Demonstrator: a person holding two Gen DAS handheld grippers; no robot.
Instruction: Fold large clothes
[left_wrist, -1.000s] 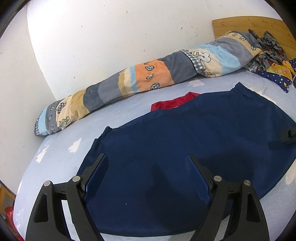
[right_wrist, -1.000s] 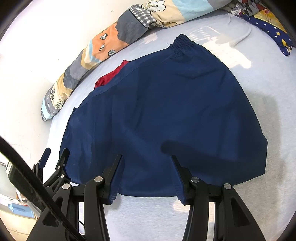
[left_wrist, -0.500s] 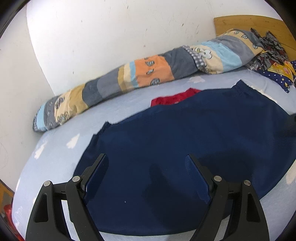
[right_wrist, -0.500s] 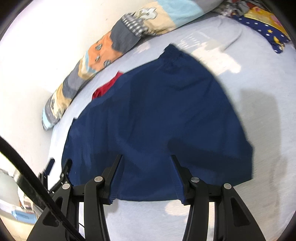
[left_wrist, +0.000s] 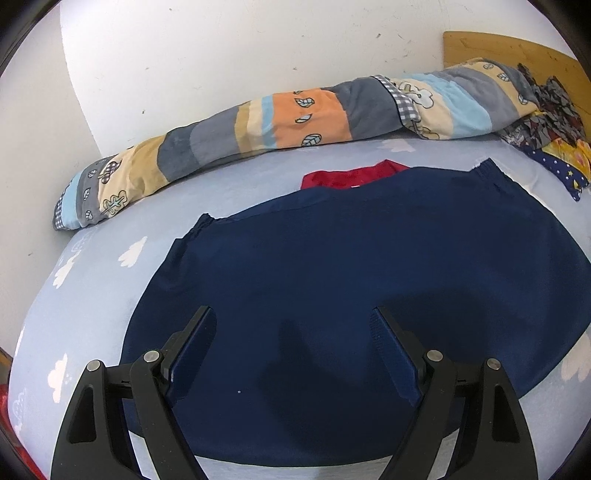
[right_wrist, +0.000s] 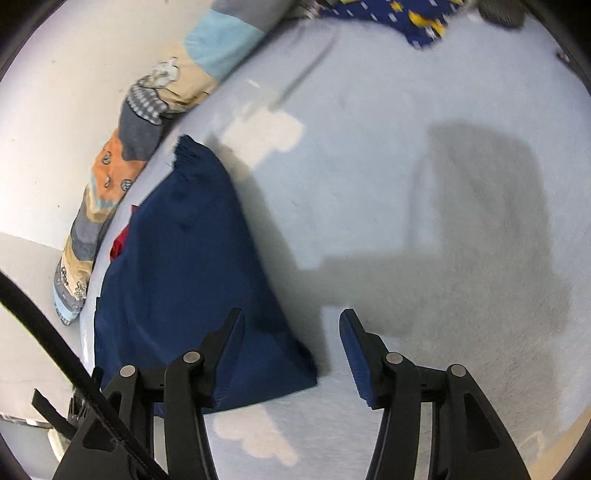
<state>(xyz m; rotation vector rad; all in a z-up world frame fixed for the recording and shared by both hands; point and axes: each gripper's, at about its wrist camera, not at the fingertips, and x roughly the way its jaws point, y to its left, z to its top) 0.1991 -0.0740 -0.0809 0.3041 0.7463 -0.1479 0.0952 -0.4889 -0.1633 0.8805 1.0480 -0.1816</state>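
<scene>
Right wrist: navy garment (right_wrist: 184, 280) corner under right gripper (right_wrist: 291, 321) (opening).

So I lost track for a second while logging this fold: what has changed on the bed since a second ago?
The right gripper swung sideways off the navy garment toward its near right corner, over the bare sheet, its jaws opening with nothing held. The left gripper stayed open above the garment, gripping nothing. The garment, the red cloth and the patchwork bolster lie as before.
</scene>
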